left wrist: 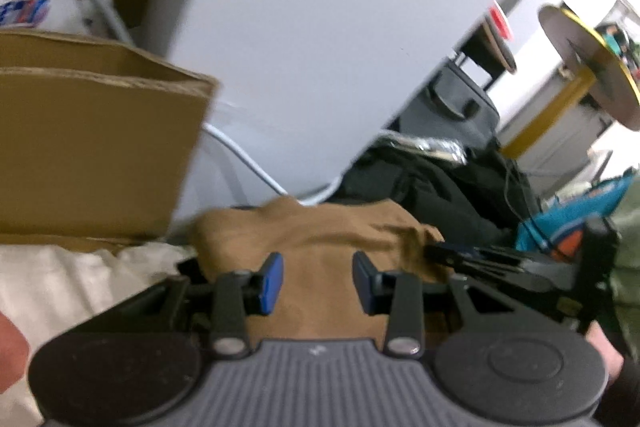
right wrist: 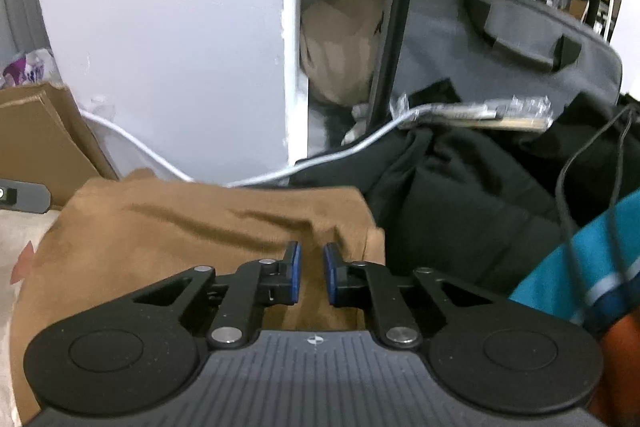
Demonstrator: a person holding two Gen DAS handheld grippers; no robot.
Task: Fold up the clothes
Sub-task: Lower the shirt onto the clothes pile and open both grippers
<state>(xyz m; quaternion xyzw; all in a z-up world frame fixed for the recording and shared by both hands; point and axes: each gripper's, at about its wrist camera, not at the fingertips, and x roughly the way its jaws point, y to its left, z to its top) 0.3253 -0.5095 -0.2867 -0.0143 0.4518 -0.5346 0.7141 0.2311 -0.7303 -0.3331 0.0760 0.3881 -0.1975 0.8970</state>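
Observation:
A brown garment (left wrist: 320,227) lies bunched on a cream bedsheet (left wrist: 60,279). My left gripper (left wrist: 318,281) hovers over its near part, open, its blue pads well apart and gripping nothing. In the right wrist view the same brown garment (right wrist: 180,227) spreads out to the left. My right gripper (right wrist: 312,273) sits at its right edge with the pads close together and a raised fold of cloth filling the narrow gap. From the left wrist view the right gripper (left wrist: 434,253) shows at the garment's crumpled right corner.
A cardboard box (left wrist: 92,147) stands at the left against a white wall (right wrist: 160,27). A white cable (right wrist: 340,151) runs behind the garment. A black jacket (right wrist: 460,207), a grey bag (right wrist: 500,39) and a blue item (right wrist: 600,259) crowd the right.

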